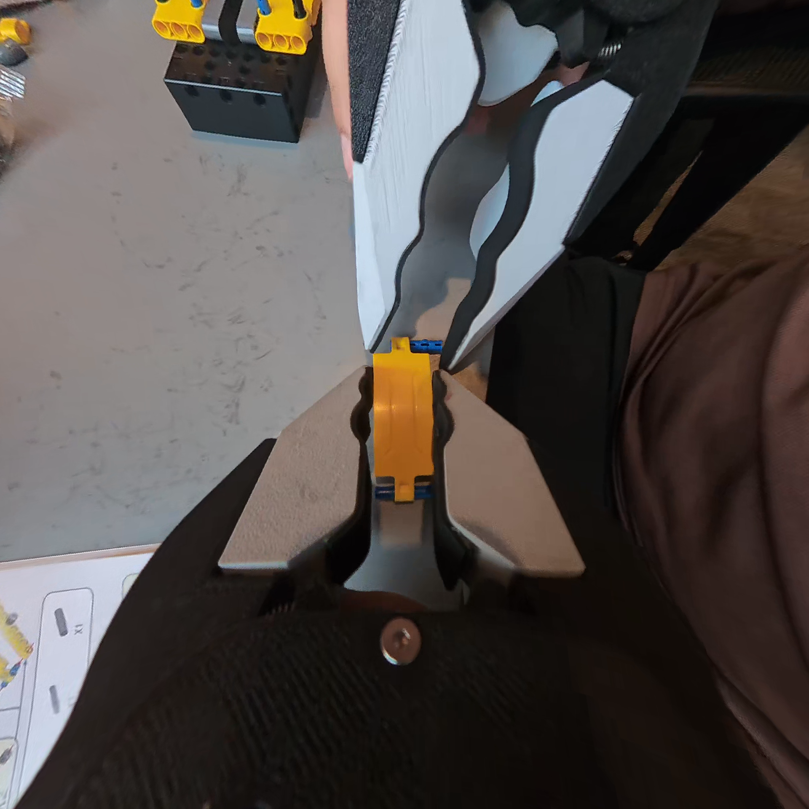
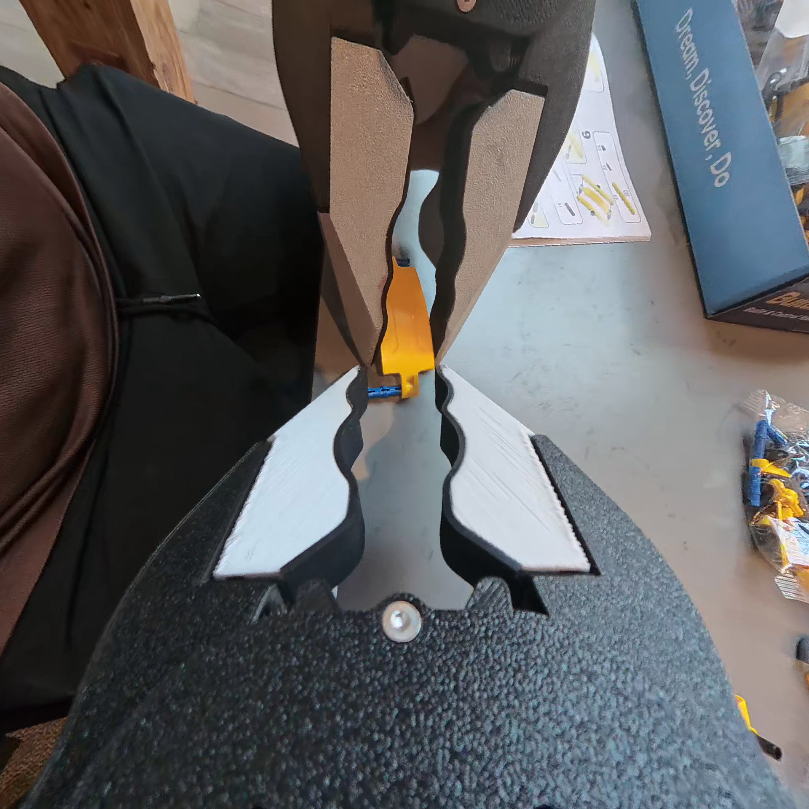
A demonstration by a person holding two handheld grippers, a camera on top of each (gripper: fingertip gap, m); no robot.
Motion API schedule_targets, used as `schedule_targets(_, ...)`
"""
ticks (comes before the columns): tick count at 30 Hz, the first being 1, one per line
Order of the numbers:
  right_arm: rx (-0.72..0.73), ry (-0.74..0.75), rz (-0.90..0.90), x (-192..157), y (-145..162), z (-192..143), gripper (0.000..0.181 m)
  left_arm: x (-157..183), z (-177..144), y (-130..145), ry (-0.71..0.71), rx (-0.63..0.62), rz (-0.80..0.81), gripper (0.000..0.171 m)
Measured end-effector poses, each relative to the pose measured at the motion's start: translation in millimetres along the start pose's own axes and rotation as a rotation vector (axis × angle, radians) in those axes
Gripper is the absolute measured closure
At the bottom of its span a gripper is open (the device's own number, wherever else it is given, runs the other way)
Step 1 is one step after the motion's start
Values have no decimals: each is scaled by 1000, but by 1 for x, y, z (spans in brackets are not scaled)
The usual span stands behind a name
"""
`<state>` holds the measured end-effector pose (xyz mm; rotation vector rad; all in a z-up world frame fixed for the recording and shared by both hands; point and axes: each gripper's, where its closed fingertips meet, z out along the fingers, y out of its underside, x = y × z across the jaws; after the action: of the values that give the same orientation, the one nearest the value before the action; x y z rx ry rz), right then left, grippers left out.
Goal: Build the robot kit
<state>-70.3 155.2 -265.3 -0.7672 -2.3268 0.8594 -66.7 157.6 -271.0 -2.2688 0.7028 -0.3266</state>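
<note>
My left gripper (image 1: pixel 402 372) has grey fingers and is shut on a yellow curved panel piece (image 1: pixel 402 420). Blue pins stick out at the near and far ends of the piece. My right gripper (image 2: pixel 398 372) has white fingers and faces the left one, tip to tip. Its jaws stand apart around the blue pin (image 2: pixel 383 391) and the yellow tab at the piece's end. One white fingertip (image 2: pixel 361 376) is right at the pin's end. In the left wrist view the right gripper (image 1: pixel 411 354) comes down from above. In the right wrist view the left gripper (image 2: pixel 405 361) holds the yellow piece (image 2: pixel 407 319).
Both grippers hover over a grey tabletop (image 1: pixel 153 284) near its edge, beside a person's brown and black clothing (image 1: pixel 700 437). A black block with yellow connectors (image 1: pixel 238 87) stands behind. An instruction sheet (image 2: pixel 582 175), a blue box (image 2: pixel 722 153) and a bag of parts (image 2: pixel 775 490) lie around. The tips of both grippers are at nearly the same place.
</note>
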Motion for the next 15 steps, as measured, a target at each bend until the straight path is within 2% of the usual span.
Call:
schedule_targets(3, 11, -24, 11, -1, 1, 0, 157, -2, 0, 0, -6, 5, -4, 146)
schedule_targets(4, 6, -11, 14, 1, 2, 0, 164, -5, -1, 1, -16, -2, -10, 144)
schedule_targets(7, -6, 7, 7, 2, 4, 1, 165, -6, -7, 5, -22, -23, -18, 135)
schedule_targets(11, -5, 12, 13, 3, 4, 0, 163, -3, -10, 9, -41, -40, 12, 148)
schedule_targets(15, 15, -22, 31, 0, 3, -3, 147, 2, -9, 9, -21, -41, 35, 148)
